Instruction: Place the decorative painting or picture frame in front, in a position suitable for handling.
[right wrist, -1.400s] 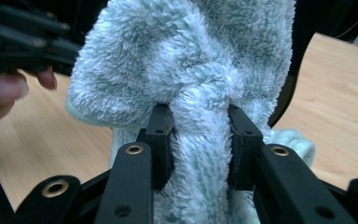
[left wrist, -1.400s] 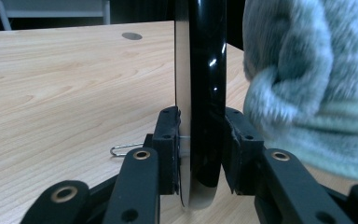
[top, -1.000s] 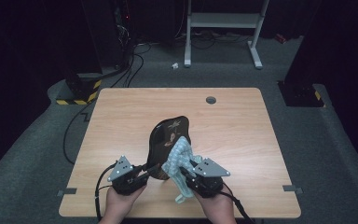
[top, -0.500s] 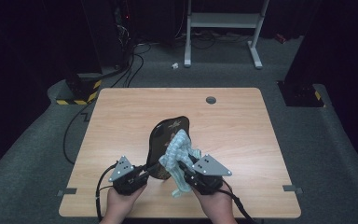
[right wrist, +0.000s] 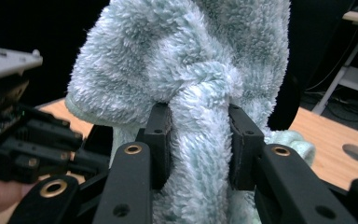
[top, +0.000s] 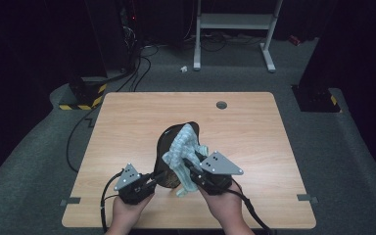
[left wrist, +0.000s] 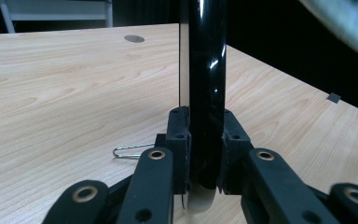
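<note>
Clerk: Item 1, left gripper (top: 155, 177), condition?

Keeper: Jaws pinched on the rim of 1 glossy black plate (top: 169, 142). They had just been closing, rim between them. Pads (left wrist: 179, 135) sat flat against both faces of the plate's lower edge.

Clerk: Location of plate?

Keeper: Held on edge over the near middle of the wooden table (top: 127, 117), tilted away from the person. Probable reason: standing it up exposed its broad face for wiping and gave the jaws a thin edge to bite.

Clerk: Item 2, right gripper (top: 190, 166)?

Keeper: Pressed together on 1 fluffy pale-blue cloth (top: 183, 144). Pads (right wrist: 161, 140) squeezed a bunched fold into a narrow waist. The loose bulk billowed above the jaws and lay against the plate's face.

Clerk: Reason for that grip?

Keeper: Judged: a gathered fold gave a firm hold, with the soft mass free to rub.

Clerk: Other entries?

Keeper: 1 round cable hole (top: 221, 105) at the table's far side, well apart from the work.
</note>
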`<state>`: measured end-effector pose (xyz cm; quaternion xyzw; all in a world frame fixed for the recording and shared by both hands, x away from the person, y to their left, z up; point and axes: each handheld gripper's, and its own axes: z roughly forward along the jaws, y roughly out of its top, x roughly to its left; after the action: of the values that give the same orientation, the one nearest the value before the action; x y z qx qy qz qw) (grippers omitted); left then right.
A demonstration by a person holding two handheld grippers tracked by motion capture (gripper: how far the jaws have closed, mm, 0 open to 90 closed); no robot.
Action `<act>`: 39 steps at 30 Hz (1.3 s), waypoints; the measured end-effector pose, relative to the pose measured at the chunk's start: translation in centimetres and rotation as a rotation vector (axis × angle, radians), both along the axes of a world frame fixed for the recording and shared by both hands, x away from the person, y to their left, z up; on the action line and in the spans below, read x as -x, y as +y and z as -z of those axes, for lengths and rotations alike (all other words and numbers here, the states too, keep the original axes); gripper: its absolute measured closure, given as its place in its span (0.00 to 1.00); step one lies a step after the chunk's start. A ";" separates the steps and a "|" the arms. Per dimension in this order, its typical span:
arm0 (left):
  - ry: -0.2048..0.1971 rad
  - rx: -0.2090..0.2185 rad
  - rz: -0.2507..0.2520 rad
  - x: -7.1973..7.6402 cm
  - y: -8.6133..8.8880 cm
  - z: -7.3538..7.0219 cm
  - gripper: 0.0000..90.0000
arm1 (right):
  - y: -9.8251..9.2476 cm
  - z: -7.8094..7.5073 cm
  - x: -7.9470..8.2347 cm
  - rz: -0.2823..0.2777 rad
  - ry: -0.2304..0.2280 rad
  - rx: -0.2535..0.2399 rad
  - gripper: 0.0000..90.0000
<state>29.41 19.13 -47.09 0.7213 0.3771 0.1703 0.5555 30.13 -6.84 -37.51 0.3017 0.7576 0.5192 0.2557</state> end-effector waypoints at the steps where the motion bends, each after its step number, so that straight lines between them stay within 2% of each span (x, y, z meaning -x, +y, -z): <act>1: 0.000 0.000 0.000 0.0 0.0 0.0 0.86 | 0.0 -0.3 -0.1 -0.001 -0.004 -0.007 0.73; 15: -0.001 0.006 0.001 0.0 0.0 0.1 0.86 | 0.7 -2.9 -1.5 0.001 -0.042 -0.053 0.73; 34: -0.004 0.005 0.008 -0.1 0.1 0.1 0.87 | 1.3 -5.3 -2.8 0.001 -0.082 -0.103 0.73; 39: 0.002 0.006 0.015 -0.2 0.3 0.1 0.87 | 1.5 -5.8 -3.5 0.006 -0.080 -0.113 0.73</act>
<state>29.57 19.38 -47.14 0.7227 0.3727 0.1641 0.5585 33.64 -5.36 -31.74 0.2969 0.7153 0.5721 0.2698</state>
